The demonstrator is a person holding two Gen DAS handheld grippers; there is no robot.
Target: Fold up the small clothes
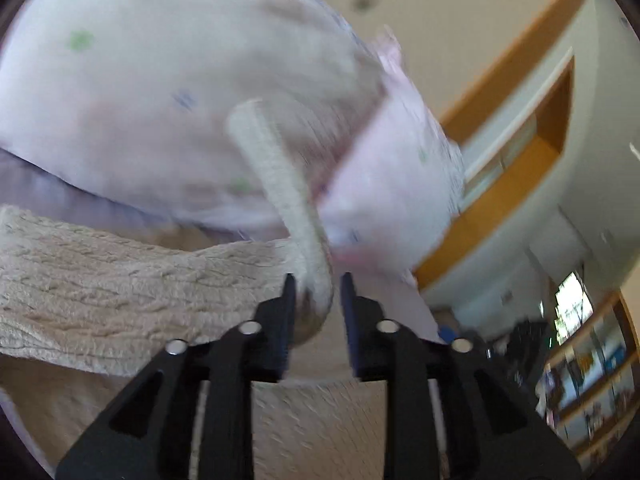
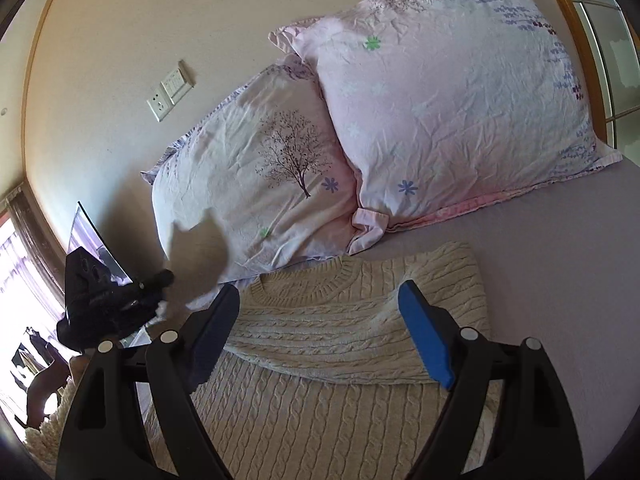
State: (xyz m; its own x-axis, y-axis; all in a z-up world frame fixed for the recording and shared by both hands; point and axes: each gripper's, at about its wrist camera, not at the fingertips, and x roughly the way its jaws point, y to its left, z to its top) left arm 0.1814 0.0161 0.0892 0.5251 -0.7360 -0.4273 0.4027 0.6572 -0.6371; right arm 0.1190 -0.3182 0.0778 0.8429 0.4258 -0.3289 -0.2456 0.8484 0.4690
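A cream cable-knit sweater (image 2: 320, 360) lies on the bed, its right sleeve folded across the chest below the round neckline. My right gripper (image 2: 320, 300) is open and empty just above the sweater's chest. My left gripper (image 1: 318, 284) is shut on a cream sleeve (image 1: 280, 184) of the sweater and holds it lifted, the cuff sticking up and blurred. The left gripper also shows in the right wrist view (image 2: 116, 300) at the sweater's left side. The sweater body shows in the left wrist view (image 1: 100, 292).
Two pink floral pillows (image 2: 440, 92) (image 2: 260, 168) lean against the wall behind the sweater. Grey bedsheet (image 2: 560, 280) spreads to the right. A wall socket (image 2: 170, 90) is on the wall. Shelves (image 1: 592, 380) stand across the room.
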